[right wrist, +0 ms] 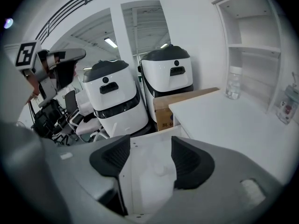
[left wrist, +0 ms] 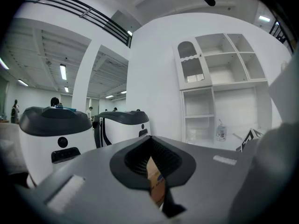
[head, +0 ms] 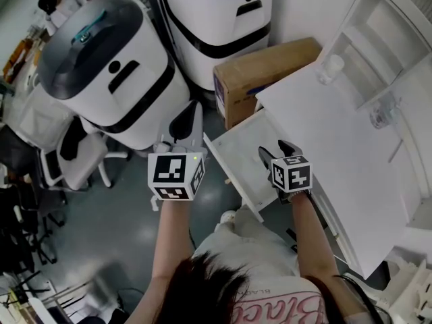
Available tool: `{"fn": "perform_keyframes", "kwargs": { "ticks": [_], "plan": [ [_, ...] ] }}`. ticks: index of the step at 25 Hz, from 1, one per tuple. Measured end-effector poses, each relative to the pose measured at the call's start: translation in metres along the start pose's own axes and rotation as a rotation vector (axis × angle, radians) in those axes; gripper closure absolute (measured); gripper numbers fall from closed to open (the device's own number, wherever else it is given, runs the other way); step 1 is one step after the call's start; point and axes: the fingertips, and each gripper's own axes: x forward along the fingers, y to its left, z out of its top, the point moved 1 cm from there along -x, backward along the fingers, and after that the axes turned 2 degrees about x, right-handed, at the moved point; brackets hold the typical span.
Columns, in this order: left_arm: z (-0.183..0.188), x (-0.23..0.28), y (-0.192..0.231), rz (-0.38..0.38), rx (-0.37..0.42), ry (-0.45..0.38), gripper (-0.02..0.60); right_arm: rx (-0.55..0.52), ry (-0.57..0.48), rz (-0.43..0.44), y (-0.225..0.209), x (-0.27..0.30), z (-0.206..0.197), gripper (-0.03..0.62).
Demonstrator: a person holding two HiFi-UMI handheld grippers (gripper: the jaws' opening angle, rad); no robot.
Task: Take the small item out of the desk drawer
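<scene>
The white desk drawer [head: 236, 150] stands pulled out from the white desk [head: 337, 133]. My right gripper [head: 274, 150] hangs over it, tilted downward, jaws open and empty. In the right gripper view the drawer floor [right wrist: 140, 185] shows between the open jaws of the right gripper [right wrist: 149, 149], with a small pale item [right wrist: 159, 169] lying on it below them. The head view does not show that item. My left gripper [head: 189, 123] is held left of the drawer over the floor. In its own view the left gripper [left wrist: 152, 158] has its pads together, with nothing between them.
A cardboard box [head: 263, 73] sits on the floor behind the drawer. Two large white and dark machines [head: 115, 66] [head: 216, 19] stand beyond it. A clear bottle [head: 331, 68] stands on the desk by a white shelf unit [head: 385, 32]. An office chair [head: 74, 160] is at left.
</scene>
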Motion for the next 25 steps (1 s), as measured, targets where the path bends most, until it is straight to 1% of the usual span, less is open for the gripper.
{"fn": "perform_keyframes", "kwargs": {
  "ticks": [6,12,17,25],
  "plan": [
    [-0.012,0.004,0.001,0.005,-0.005,0.033,0.574,0.013,0.080,0.018,-0.005,0.021,-0.019,0.327],
    [-0.028,0.004,0.007,0.026,-0.018,0.073,0.574,0.021,0.175,0.038,-0.007,0.042,-0.043,0.326],
    [-0.038,0.004,0.011,0.038,-0.025,0.102,0.574,0.042,0.251,0.035,-0.013,0.056,-0.064,0.326],
    [-0.053,0.006,0.016,0.054,-0.048,0.138,0.572,0.037,0.356,0.042,-0.016,0.082,-0.091,0.326]
  ]
}}
